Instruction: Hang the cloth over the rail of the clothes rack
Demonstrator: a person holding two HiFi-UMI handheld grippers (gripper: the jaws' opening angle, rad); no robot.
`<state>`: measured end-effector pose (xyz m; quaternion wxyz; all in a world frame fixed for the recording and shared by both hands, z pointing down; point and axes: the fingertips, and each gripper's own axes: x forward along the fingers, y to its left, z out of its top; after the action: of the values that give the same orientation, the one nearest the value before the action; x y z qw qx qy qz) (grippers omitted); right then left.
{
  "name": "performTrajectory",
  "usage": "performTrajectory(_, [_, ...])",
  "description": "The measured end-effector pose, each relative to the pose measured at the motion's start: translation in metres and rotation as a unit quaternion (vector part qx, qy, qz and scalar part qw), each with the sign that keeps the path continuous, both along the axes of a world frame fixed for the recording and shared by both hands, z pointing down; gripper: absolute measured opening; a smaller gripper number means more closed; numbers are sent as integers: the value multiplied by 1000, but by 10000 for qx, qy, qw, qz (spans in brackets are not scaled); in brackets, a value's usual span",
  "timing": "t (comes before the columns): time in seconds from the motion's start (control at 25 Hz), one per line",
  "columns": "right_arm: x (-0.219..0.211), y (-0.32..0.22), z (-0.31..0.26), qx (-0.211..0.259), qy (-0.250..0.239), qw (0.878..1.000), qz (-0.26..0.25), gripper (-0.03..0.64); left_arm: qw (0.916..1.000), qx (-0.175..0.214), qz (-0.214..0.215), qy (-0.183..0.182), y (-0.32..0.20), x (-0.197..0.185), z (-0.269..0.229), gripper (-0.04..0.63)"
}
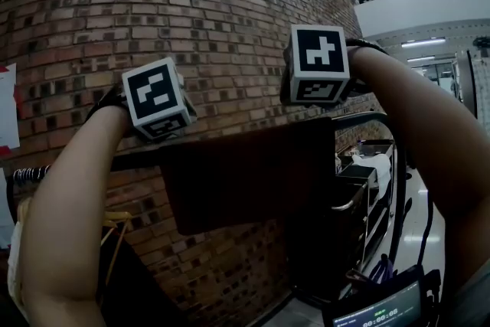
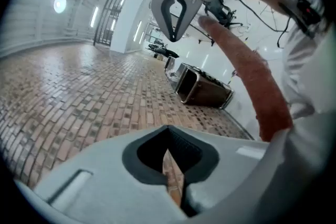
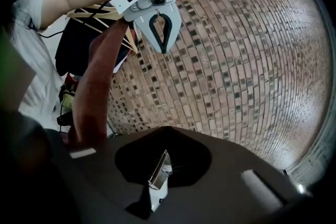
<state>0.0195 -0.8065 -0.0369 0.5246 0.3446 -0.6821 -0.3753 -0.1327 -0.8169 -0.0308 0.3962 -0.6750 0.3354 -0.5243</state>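
A dark brown cloth [image 1: 253, 172] hangs draped over the black rail [image 1: 134, 159] of the clothes rack, in front of the brick wall. Both grippers are held up just above the rail and the cloth's top edge. The left gripper's marker cube [image 1: 157, 98] is over the cloth's left end and the right one's cube [image 1: 319, 63] over its right end. My left gripper [image 2: 170, 176] is shut with nothing between its jaws. My right gripper [image 3: 157, 178] is shut and empty too. Each gripper view shows the other gripper opposite it, also shut.
A curved brick wall [image 1: 191, 4] stands close behind the rack. Wooden hangers with a dark garment [image 1: 115, 241] hang at the rail's lower left. A dark shelved cart [image 1: 360, 188] stands to the right, and a small screen [image 1: 379, 310] sits at the bottom right.
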Motion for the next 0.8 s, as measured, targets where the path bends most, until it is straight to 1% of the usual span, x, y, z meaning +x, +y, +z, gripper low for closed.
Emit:
performTrajectory(0.08, [2,3,-2,58,-42,10000,13,2,9997,205,143,48,6,4,-8,2])
performTrajectory(0.28, [2,23,-12,349,-165,9992,-86,2,9978,608,17,269,24,3,-23,2])
performTrajectory(0.36, [-1,34,-17,439,-370,9981,-205,2,9954,821,15,495,35,6,-33,2])
performTrajectory(0.44, [-4,47,-16,339,-728,9960,-386,2,9916,989,-10,833,45,9,-40,2])
performTrajectory(0.52, [-5,60,-15,383,-1158,9908,-593,2,9876,998,-1,1213,57,14,-36,2])
performTrajectory(0.64, [-4,84,-6,568,-1836,9770,-923,2,9828,846,38,1640,80,20,-16,2])
performTrajectory(0.72, [-1,103,15,480,-2139,9695,-1094,2,9797,784,70,1844,99,24,2,2])
performTrajectory(0.8, [6,123,42,296,-2297,9660,-1149,2,9742,723,87,2135,120,28,22,2])
